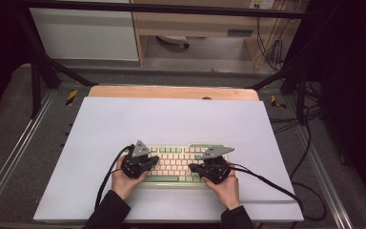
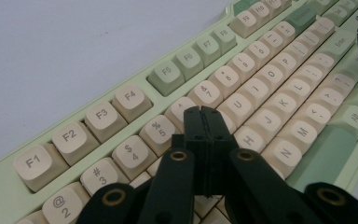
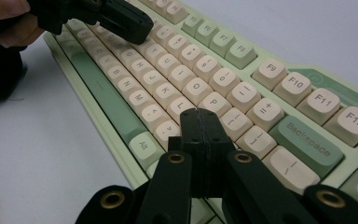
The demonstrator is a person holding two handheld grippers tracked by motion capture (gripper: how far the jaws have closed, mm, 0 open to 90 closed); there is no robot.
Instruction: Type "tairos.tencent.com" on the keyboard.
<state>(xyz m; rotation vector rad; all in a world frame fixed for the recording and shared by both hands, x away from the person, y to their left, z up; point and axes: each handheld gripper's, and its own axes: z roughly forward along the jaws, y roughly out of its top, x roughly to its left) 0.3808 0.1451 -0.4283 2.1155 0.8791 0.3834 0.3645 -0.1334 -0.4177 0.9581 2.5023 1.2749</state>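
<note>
One camera hangs above the person's side of the table (image 1: pixel 171 119), facing forward and down, far enough back to take in the whole white top, the floor beyond it and both forearms. Another camera rides on the left gripper (image 2: pixel 204 112), low and very close over the keyboard (image 2: pixel 121 121), looking along the shut jaws across the keys toward its right end. The third rides on the right gripper (image 3: pixel 199 114), just as near, looking back across the keys toward the left hand. Both gripper views share the middle letter keys; each catches the other gripper farther off.
</note>
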